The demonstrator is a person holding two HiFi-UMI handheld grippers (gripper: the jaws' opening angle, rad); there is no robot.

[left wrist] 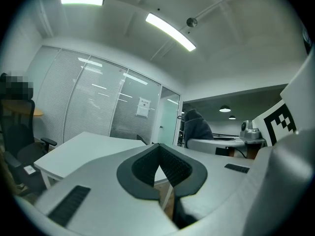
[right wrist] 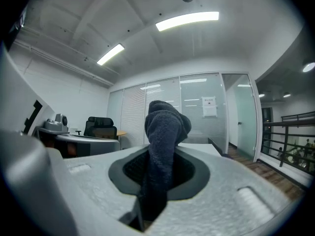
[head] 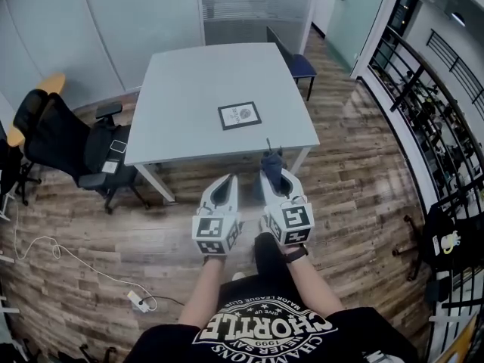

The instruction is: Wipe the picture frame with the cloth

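Picture frame (head: 240, 116) lies flat on table (head: 189, 97), toward its near edge, dead ahead of both grippers held short of that edge. Right gripper (head: 272, 174), clamped on dark cloth (right wrist: 162, 132), looks nearer. Left gripper (head: 225, 184) pinched together, empty.

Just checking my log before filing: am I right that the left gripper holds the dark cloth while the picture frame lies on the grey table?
Not quite: the dark cloth is clamped in the right gripper, not the left, as the right gripper view shows. The picture frame does lie on the grey table.
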